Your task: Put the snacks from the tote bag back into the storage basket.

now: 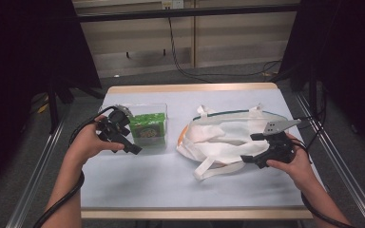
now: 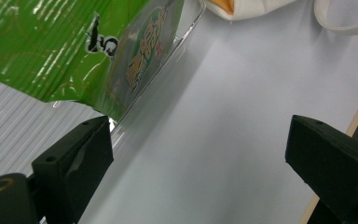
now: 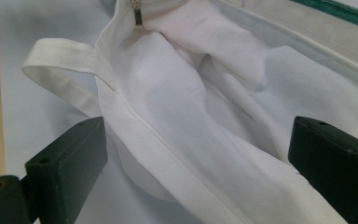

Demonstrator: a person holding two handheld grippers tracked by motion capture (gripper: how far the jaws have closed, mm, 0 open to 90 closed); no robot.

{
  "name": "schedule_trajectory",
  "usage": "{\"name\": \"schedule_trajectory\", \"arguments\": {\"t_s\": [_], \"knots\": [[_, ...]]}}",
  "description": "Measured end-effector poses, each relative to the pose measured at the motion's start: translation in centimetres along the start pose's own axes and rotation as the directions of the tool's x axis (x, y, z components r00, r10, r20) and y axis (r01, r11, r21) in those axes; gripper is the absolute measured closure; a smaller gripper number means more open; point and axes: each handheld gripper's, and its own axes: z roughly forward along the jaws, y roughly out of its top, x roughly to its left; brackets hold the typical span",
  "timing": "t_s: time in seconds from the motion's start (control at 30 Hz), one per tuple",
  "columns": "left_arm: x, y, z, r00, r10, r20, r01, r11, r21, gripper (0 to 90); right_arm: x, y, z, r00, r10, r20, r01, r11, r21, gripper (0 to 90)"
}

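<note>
Approach phase: left gripper [image 1: 132, 146] is hovering, jaws apart, beside the green snack packet [image 1: 148, 128] in its clear box [image 1: 159, 107]. Right gripper [image 1: 252, 158], jaws apart, is straddling the white tote bag [image 1: 223, 133] rim. Next, probably: clamping rim, lifting packet.

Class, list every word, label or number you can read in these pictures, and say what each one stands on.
None can be read for certain.
Green packet: dark brush-style characters and yellow characters on its oval label, too tilted and blurred to quote.
White bag: no print visible.
</note>
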Motion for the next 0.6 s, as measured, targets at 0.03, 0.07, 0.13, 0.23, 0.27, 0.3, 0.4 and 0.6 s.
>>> {"name": "schedule_trajectory", "arguments": {"t_s": [0.03, 0.07, 0.13, 0.23, 0.27, 0.3, 0.4, 0.6], "knots": [[-0.1, 0.0, 0.0, 1.0, -0.001, 0.005, 0.001, 1.0, -0.006, 7.4, 0.0, 0.0, 0.0, 1.0, -0.001, -0.001, 0.001, 1.0, 0.0, 4.0], [-0.2, -0.1, 0.1, 1.0, -0.001, 0.01, 0.001, 1.0, -0.009, 7.4, 0.0, 0.0, 0.0, 1.0, -0.005, 0.001, 0.005, 1.0, -0.001, 4.0], [-0.5, -0.1, 0.2, 0.9998, -0.014, 0.013, 0.014, 0.9994, -0.031, 7.5, 0.0, 0.0, -0.1, 1.0, -0.003, 0.001, 0.003, 1.0, -0.002, 4.0], [-0.5, -0.2, 0.1, 0.9997, 0.021, 0.009, -0.021, 0.9998, -0.005, 7.4, 0.0, 0.1, -0.2, 1.0, -0.004, 0.001, 0.004, 1.0, -0.005, 4.0], [-0.5, -0.2, 0.1, 0.9997, 0.021, 0.009, -0.021, 0.9998, -0.005, 7.4, 0.0, 0.1, -0.2, 1.0, -0.004, 0.001, 0.004, 1.0, -0.005, 4.0], [-0.8, -0.3, 0.3, 0.9998, -0.015, 0.01, 0.015, 0.9994, -0.032, 7.4, 0.0, 0.1, -0.2, 1.0, -0.003, 0.001, 0.003, 1.0, -0.008, 4.0], [-0.8, -0.3, 0.3, 0.9995, 0.029, 0.01, -0.028, 0.9995, -0.016, 7.5, 0.0, 0.1, -0.3, 1.0, -0.003, 0.005, 0.003, 1.0, -0.005, 4.0], [-1.4, -0.5, 0.8, 0.999, 0.038, 0.022, -0.037, 0.999, -0.024, 7.4, 0.1, 0.1, -0.3, 1.0, -0.004, 0.002, 0.004, 1.0, -0.008, 4.0]]}}
